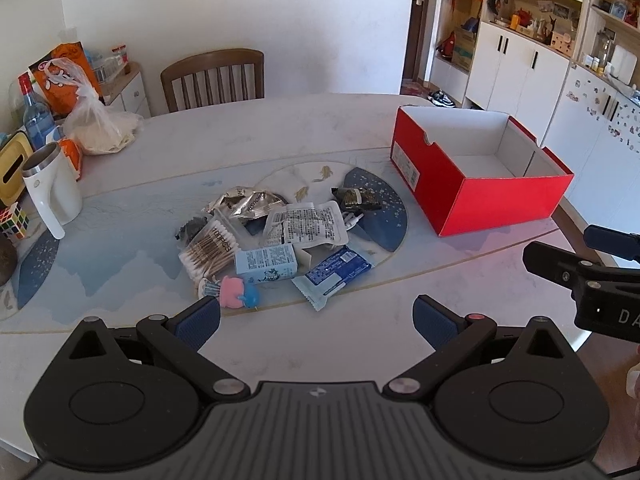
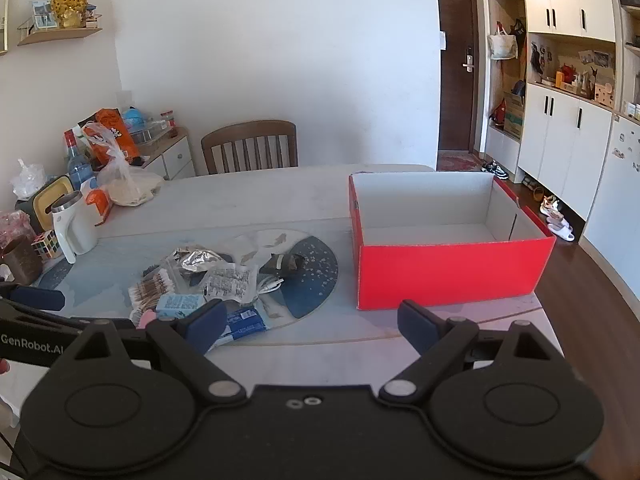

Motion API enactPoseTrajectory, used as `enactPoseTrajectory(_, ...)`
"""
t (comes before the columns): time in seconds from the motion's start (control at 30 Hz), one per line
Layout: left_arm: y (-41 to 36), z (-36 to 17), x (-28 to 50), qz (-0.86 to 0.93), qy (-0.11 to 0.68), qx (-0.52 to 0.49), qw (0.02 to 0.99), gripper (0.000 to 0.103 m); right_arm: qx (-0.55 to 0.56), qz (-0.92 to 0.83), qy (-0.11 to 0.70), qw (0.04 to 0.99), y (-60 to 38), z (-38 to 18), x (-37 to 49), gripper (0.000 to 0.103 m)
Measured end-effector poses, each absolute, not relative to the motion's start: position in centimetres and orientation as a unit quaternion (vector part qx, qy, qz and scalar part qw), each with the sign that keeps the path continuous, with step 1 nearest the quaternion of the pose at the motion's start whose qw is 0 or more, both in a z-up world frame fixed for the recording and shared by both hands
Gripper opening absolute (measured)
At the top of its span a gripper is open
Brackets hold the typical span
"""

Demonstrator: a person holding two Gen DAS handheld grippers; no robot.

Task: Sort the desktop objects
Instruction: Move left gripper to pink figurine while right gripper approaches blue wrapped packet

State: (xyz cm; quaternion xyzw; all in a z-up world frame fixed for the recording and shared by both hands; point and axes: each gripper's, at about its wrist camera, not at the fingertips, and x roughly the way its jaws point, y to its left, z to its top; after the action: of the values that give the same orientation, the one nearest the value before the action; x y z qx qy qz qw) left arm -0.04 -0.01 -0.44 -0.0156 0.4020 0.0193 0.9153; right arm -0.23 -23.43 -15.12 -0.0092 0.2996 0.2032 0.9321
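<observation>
A pile of small items lies mid-table: a cotton swab pack (image 1: 210, 251), a light blue carton (image 1: 266, 265), a blue wrapped packet (image 1: 334, 270), a white printed pouch (image 1: 306, 227), silver foil bags (image 1: 244, 202), a dark packet (image 1: 356, 197) and a pink-and-blue toy (image 1: 240, 293). An open red box (image 1: 508, 204) stands to the right, with nothing inside it. My left gripper (image 1: 316, 322) hovers open just short of the pile. My right gripper (image 2: 310, 326) is open too, between the pile (image 2: 224, 284) and the red box (image 2: 448, 276). Neither holds anything.
At the table's left sit a white mug (image 1: 52, 192), a Rubik's cube (image 1: 14, 222), a yellow box (image 1: 14, 166), a blue bottle (image 1: 36, 118) and a plastic bag (image 1: 100, 124). A wooden chair (image 1: 214, 78) stands behind. Cabinets (image 1: 520, 68) line the right wall.
</observation>
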Motion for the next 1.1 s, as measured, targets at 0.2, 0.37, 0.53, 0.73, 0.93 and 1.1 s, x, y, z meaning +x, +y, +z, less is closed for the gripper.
enactPoseTrajectory(0.2,0.5,-0.4,0.1,0.023,0.402,-0.022,0.915,0.103,-0.014,0.211,0.299,0.931,-22.9,-15.0,0.0,0.093)
enactPoseTrajectory(0.37,1.7,-0.3,0.5,0.027,0.395,-0.03,0.918,0.103,-0.021,0.23,0.295,0.927,-21.9,-14.9,0.3,0.093)
enactPoseTrajectory(0.53,3.6,-0.9,1.7,0.021,0.399,-0.053,0.915,0.103,-0.04,0.251,0.296,0.921,-20.3,-15.3,1.0,0.093)
enactPoseTrajectory(0.73,5.9,-2.3,2.9,0.031,0.399,-0.058,0.915,0.103,-0.06,0.268,0.312,0.909,-18.2,-17.2,1.6,0.093)
enactPoseTrajectory(0.93,7.6,-4.6,4.2,0.029,0.397,-0.042,0.916,0.103,-0.078,0.276,0.321,0.903,-16.3,-19.1,2.7,0.093)
enactPoseTrajectory(1.1,8.7,-7.0,5.5,0.023,0.402,-0.031,0.915,0.103,-0.091,0.279,0.329,0.897,-14.7,-20.8,4.2,0.093)
